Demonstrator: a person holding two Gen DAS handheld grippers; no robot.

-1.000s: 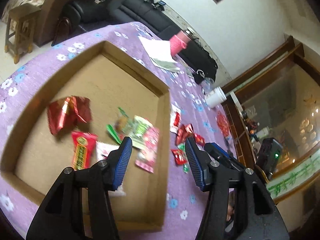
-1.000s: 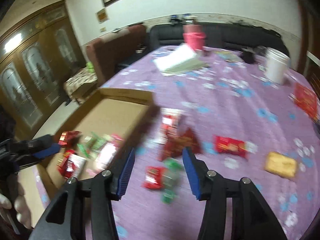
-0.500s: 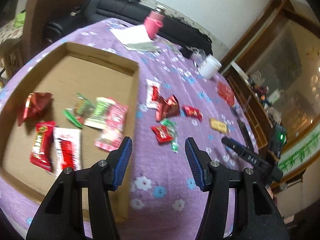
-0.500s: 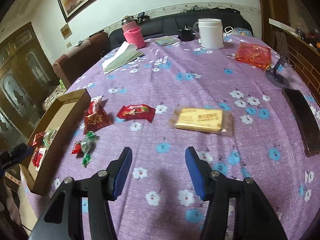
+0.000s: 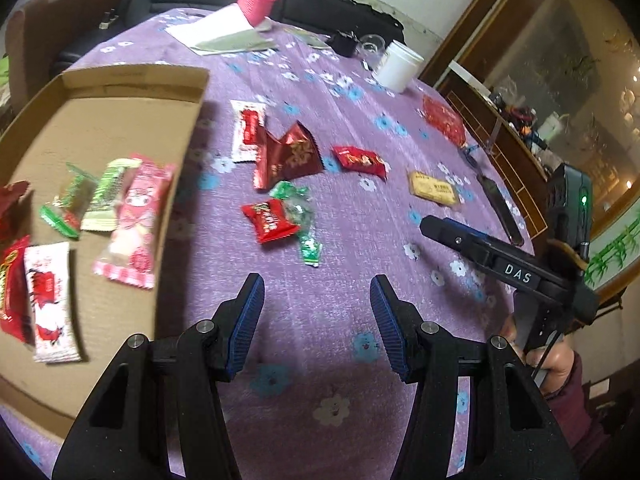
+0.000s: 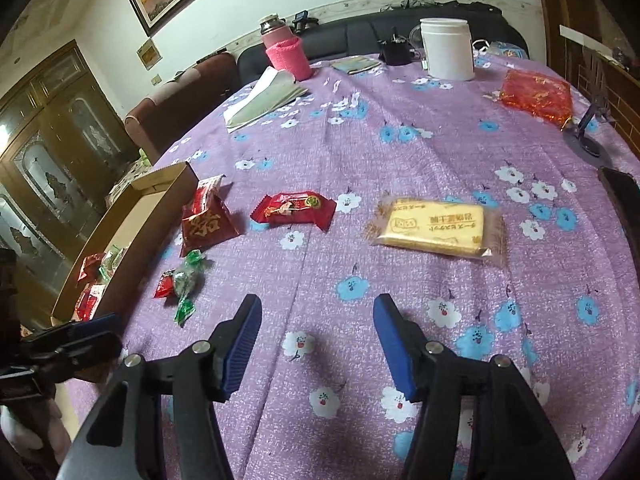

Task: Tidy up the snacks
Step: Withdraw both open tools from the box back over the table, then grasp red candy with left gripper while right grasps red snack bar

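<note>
A shallow cardboard tray [image 5: 182, 160] lies at the left on the purple flowered tablecloth, with several snack packets [image 5: 132, 216] inside. Loose on the cloth are a white-red packet [image 5: 248, 136], a dark red pouch [image 5: 288, 156], a red candy [image 5: 360, 160], a small red packet [image 5: 272, 220] with green candies [image 5: 300, 208], and a yellow biscuit pack [image 6: 436, 226]. My left gripper [image 5: 316, 284] stands open above bare cloth, right of the tray. My right gripper [image 6: 318, 308] is open with nothing between its fingers, short of the biscuit pack and the red candy [image 6: 294, 210].
At the table's far side stand a white jar [image 6: 446, 50], a pink-sleeved flask [image 6: 286, 56] and folded papers [image 6: 268, 100]. A red foil bag [image 6: 534, 94], a small stand [image 6: 584, 136] and a dark phone [image 6: 624, 204] lie at the right. A sofa is behind.
My left gripper has swung right, from over the tray to over the tablecloth. My right gripper moved right from the red packets toward the yellow biscuit pack, then held still.
</note>
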